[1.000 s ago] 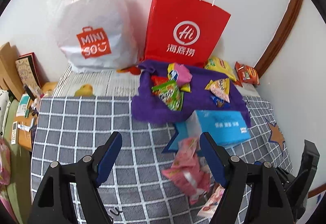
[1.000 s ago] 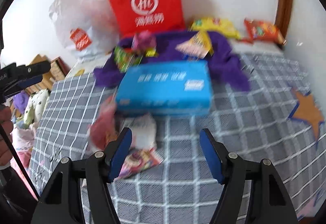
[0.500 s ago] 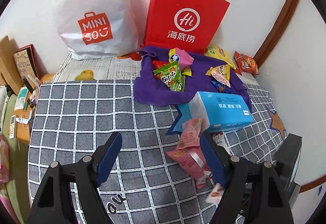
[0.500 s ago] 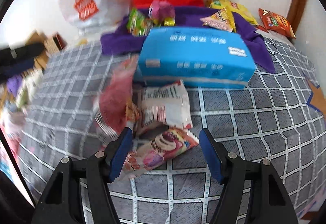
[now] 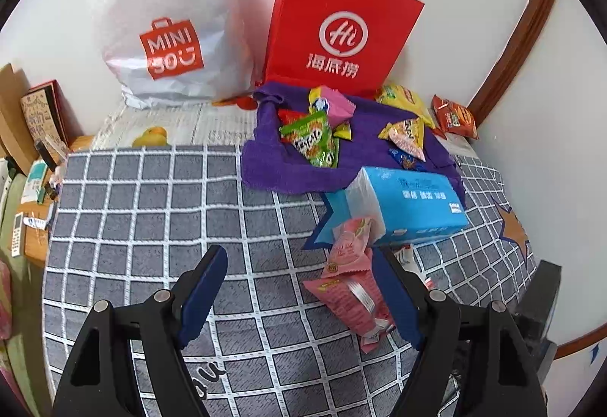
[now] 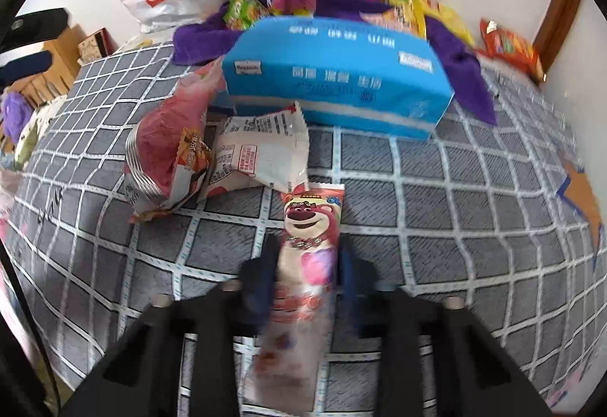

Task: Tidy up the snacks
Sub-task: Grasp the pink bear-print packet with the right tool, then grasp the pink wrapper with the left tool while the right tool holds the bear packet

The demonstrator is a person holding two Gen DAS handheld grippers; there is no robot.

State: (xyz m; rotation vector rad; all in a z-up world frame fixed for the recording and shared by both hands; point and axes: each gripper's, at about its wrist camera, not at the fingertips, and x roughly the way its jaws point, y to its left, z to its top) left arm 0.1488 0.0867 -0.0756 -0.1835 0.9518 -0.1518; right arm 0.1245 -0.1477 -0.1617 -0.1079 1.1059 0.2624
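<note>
My right gripper [image 6: 305, 261] is shut on a long pink bear-print snack packet [image 6: 309, 227] that lies on the checked blanket [image 6: 436, 197]. Just beyond it lie a white snack packet [image 6: 261, 155] and a pink-red snack bag [image 6: 167, 148], in front of a blue tissue pack [image 6: 334, 76]. In the left wrist view my left gripper [image 5: 303, 288] hangs open above the blanket [image 5: 151, 212], nothing between its fingers, with pink snack bags [image 5: 351, 276] beside its right finger. More snacks [image 5: 313, 136] sit on a purple towel [image 5: 364, 151].
A red paper bag [image 5: 337, 34] and a white plastic shopping bag [image 5: 167, 26] stand against the far wall. Yellow [image 5: 402, 98] and orange-red [image 5: 455, 115] snack bags lie by the right corner. Boxes and clutter [image 5: 34, 129] line the left edge.
My right gripper has dropped closer to the blanket, rolled a little, and shut on the bear-print packet. The left gripper has stayed open, its view shifted only slightly.
</note>
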